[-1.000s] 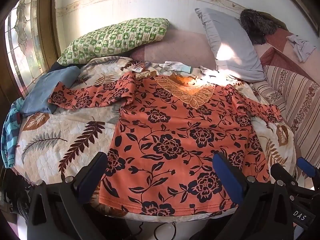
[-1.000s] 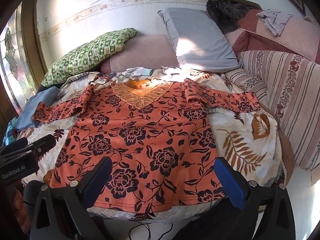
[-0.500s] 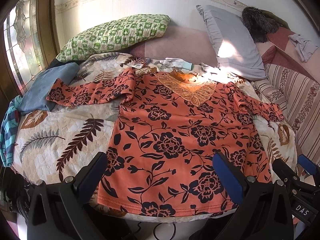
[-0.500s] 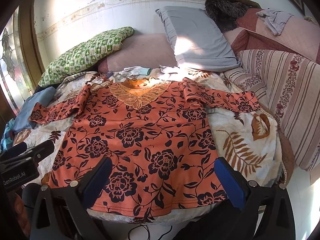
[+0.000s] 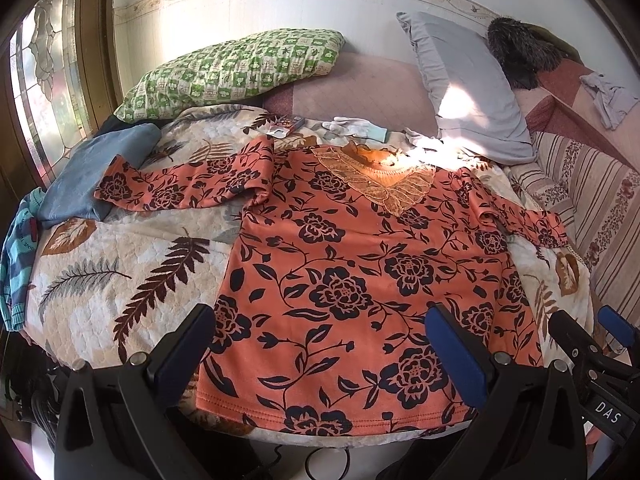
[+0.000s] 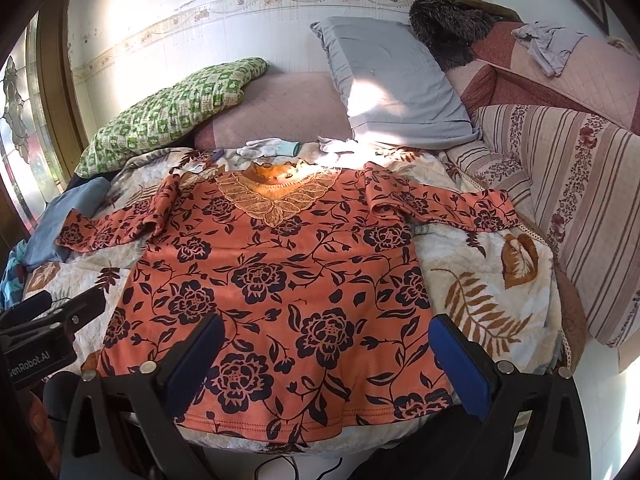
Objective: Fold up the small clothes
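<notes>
An orange long-sleeved top with black flowers point(image 5: 352, 280) lies flat on the bed, face up, both sleeves spread out, hem toward me; it also shows in the right wrist view point(image 6: 276, 276). Its lace collar point(image 5: 384, 184) points to the pillows. My left gripper point(image 5: 320, 344) is open and empty, hovering over the hem. My right gripper point(image 6: 326, 354) is open and empty, also above the hem. The right gripper shows at the right edge of the left wrist view point(image 5: 592, 344); the left gripper shows at the left edge of the right wrist view point(image 6: 52, 320).
A leaf-print quilt point(image 5: 120, 272) covers the bed. A green pillow point(image 5: 236, 68) and a grey pillow point(image 5: 468, 88) lean at the back. Folded blue clothes point(image 5: 92, 172) lie at the left. White gloves point(image 5: 356, 126) lie behind the collar. A striped sofa cushion point(image 6: 568, 184) stands at the right.
Both grippers have tilted and moved slightly toward the top, so it sits a little lower and nearer in view. The top has not moved. Both grippers stay open.
</notes>
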A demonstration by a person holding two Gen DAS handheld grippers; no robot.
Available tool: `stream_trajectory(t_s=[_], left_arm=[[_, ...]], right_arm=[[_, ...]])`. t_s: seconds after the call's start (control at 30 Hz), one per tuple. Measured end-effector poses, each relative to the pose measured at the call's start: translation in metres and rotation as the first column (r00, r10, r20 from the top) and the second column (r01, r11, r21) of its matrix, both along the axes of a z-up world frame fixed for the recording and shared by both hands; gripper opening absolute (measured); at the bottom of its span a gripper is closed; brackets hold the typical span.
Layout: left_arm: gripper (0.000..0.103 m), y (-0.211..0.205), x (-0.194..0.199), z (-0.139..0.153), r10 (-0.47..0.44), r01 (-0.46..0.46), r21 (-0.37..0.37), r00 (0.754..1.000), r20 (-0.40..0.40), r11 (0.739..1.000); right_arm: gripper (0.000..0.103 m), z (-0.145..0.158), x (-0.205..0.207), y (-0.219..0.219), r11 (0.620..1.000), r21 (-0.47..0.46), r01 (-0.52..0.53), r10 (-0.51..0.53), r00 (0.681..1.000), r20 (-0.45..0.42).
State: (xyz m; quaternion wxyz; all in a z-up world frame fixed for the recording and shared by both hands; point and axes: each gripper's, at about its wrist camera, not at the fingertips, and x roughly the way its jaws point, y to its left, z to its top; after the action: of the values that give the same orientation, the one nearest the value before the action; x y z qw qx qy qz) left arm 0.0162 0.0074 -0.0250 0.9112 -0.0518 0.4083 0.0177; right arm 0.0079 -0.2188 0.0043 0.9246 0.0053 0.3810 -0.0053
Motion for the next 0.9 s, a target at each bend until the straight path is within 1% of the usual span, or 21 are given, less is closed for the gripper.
stream_trajectory(t_s=[0.9], left_arm=[[0.103,0.0075,-0.0035,0.0035,0.009,-0.009,-0.012,1.000,-0.001,1.000]], right_arm=[[0.103,0.0049,0.0058,0.0047,1.000,-0.010,-0.006,0.006,1.000,0.005]])
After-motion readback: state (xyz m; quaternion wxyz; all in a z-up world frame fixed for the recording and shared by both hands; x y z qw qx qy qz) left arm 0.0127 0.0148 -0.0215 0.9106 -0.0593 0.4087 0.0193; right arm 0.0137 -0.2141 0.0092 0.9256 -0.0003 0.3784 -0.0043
